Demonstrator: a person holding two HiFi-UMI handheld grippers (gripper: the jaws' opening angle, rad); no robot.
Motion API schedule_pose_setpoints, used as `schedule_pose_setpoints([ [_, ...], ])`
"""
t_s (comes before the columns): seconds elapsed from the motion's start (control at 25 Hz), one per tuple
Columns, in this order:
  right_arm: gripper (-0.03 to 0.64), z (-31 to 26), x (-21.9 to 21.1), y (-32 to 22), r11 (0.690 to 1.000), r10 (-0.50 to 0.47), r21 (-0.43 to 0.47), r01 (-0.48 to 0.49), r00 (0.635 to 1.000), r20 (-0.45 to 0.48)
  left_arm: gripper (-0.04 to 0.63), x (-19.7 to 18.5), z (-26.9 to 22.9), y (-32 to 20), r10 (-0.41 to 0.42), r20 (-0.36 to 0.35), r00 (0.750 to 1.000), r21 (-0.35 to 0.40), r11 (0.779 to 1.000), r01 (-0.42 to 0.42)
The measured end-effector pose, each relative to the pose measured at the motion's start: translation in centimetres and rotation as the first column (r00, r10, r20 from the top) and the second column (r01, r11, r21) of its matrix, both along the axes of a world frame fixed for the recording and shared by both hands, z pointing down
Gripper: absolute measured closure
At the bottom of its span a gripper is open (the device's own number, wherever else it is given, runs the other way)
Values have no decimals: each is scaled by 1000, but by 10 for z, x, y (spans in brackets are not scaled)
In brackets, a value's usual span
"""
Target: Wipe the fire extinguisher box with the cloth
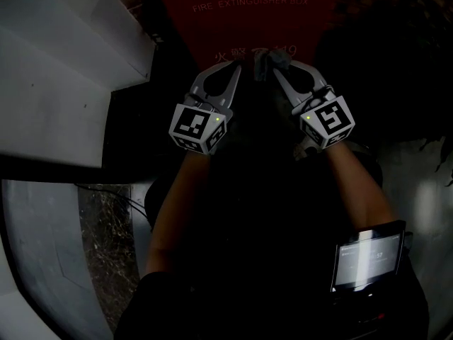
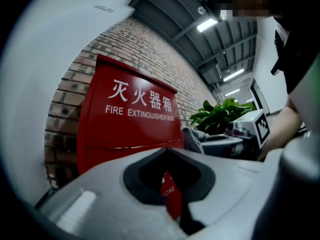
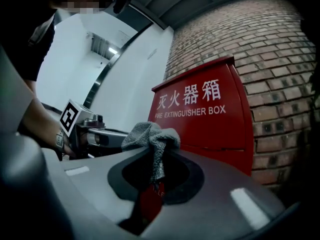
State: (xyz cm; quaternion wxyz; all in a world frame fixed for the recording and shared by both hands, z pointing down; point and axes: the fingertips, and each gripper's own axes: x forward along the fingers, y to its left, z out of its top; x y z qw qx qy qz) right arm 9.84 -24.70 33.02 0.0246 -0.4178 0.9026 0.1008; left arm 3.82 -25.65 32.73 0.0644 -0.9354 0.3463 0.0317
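The red fire extinguisher box (image 1: 241, 9) with white lettering stands against a brick wall, straight ahead of both grippers. It fills the middle of the left gripper view (image 2: 130, 119) and shows in the right gripper view (image 3: 205, 114). My right gripper (image 1: 277, 68) is shut on a grey cloth (image 3: 150, 134), which bunches over the jaw tips and hangs a little below them. That cloth (image 1: 271, 59) is held up near the box front; whether it touches is unclear. My left gripper (image 1: 232, 68) sits just left of it, shut with nothing held.
Brick wall (image 3: 280, 59) surrounds the box. White stepped ledges (image 1: 56, 83) lie to the left. A green plant (image 2: 217, 115) stands right of the box. A lit screen device (image 1: 368, 257) hangs at the person's waist. Floor debris (image 1: 106, 239) shows lower left.
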Motion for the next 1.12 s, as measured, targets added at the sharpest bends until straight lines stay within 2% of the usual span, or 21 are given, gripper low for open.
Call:
schedule_pose_setpoints([
  [0.32,584,16,-10,5,1000,-15,2,15,1000,-18,592,-3,26,-1,-32,-9,999,-46,998,31],
  [0.68,584,18,-27,33,998,-67,-3,67,996,-54,592,-5,25,20,-30,-24,999,-71,997,28],
  [0.88,584,25,-25,27,997,-72,-22,71,997,-17,592,-5,39,14,-30,-3,1000,-87,996,30],
  [1.12,584,20,-25,28,997,-75,-22,75,997,-21,592,-5,36,15,-32,-10,999,-96,995,31],
])
